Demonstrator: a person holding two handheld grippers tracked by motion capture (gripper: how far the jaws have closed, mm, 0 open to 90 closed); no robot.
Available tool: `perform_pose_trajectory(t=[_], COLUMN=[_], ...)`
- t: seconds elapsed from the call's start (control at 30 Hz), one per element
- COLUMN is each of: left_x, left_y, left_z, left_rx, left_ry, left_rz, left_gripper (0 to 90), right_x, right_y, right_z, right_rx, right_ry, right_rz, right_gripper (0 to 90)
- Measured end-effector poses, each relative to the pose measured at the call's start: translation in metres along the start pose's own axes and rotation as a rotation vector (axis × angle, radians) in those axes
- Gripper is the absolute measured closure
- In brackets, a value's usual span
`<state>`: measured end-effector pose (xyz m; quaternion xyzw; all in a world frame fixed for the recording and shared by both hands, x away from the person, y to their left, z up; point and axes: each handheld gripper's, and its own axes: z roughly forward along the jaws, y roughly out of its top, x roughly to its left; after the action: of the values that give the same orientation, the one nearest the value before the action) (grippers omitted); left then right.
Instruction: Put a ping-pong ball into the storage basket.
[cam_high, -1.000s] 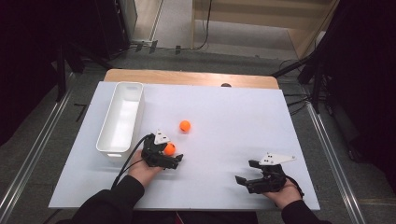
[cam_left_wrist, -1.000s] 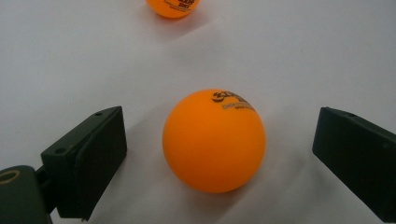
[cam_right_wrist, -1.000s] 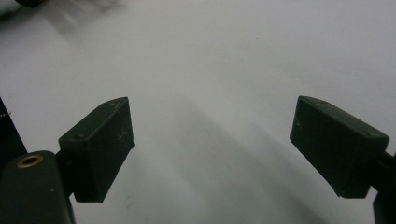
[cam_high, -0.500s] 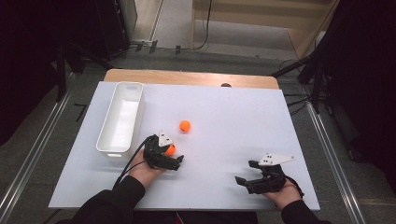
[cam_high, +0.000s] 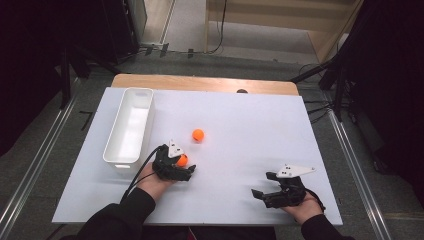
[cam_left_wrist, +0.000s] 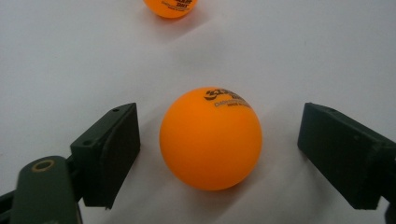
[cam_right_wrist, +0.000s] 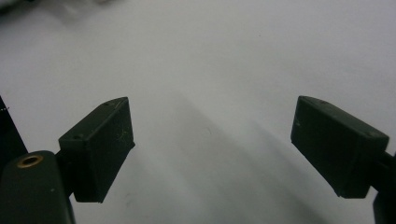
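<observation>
Left gripper view puts the near orange ball (cam_left_wrist: 210, 138) right between my left gripper (cam_left_wrist: 215, 154) jaws, resting on the white table (cam_left_wrist: 303, 56); the jaws have just been closing in on it, but a gap remains on each side, so the pads are not pinching it. A second orange ball (cam_left_wrist: 170, 7) lies farther off on the table at the top edge. From the high view I see my left gripper (cam_high: 181, 167) just beside the near end of the white bin (cam_high: 129, 127), with the second ball (cam_high: 198, 134) a little beyond it. My right gripper (cam_high: 265, 186) sits well apart at the table's near right, jaws spread wide with nothing but bare table between them.
</observation>
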<state>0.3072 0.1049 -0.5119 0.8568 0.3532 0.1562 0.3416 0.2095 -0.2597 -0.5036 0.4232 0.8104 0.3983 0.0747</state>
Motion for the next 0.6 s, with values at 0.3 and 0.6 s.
perform_pose_trajectory(t=[0.3,0.6], left_x=[0.0024,0.0008], left_y=[0.0007,0.0011], left_z=[-0.0022,-0.0035], left_rx=[-0.006,-0.008], left_ry=[0.01,0.002], left_rz=[-0.013,-0.011], left_gripper=[25.4,33.9], right_x=[0.0004,0.0011], right_y=[-0.0001,-0.0002], right_z=[0.0,0.0004], right_rx=[0.005,0.007], right_ry=[-0.001,-0.002], right_rz=[0.0,0.001], right_gripper=[11.7,11.7])
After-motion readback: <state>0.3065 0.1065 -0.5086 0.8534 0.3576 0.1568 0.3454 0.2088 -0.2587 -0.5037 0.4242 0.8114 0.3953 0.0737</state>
